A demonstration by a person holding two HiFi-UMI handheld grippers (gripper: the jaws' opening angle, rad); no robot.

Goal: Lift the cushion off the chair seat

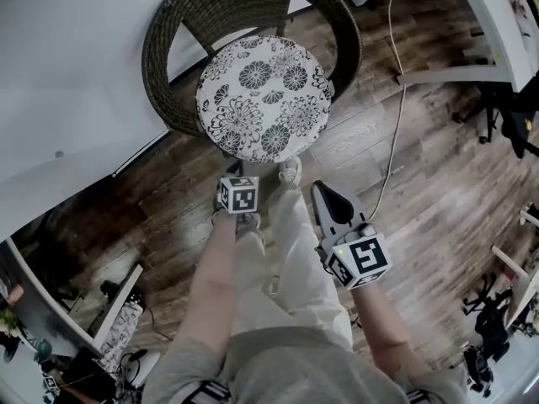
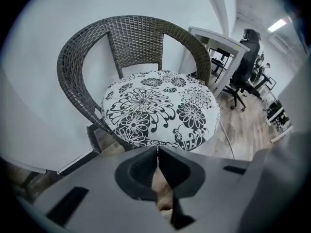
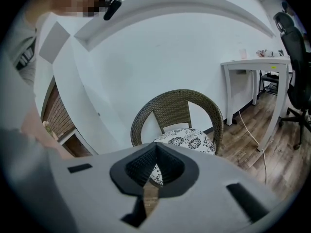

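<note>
A round white cushion (image 1: pixel 264 97) with black flower print lies on the seat of a dark wicker chair (image 1: pixel 168 40) that stands against a white wall. In the head view my left gripper (image 1: pixel 236 172) hangs just in front of the cushion's near edge, pointing steeply down. In the left gripper view the cushion (image 2: pixel 160 108) fills the middle, and my left gripper (image 2: pixel 157 149) is shut with nothing between its jaws. My right gripper (image 1: pixel 318 188) is lower right of the chair, further from it. In the right gripper view its jaws (image 3: pixel 155 146) meet, holding nothing, with the cushion (image 3: pixel 184 139) beyond.
The person's legs and a shoe (image 1: pixel 290 171) stand on the wooden floor before the chair. A white cable (image 1: pixel 392 141) runs along the floor at the right. A white desk (image 1: pixel 497 23) and a black office chair (image 1: pixel 515 116) are at the far right.
</note>
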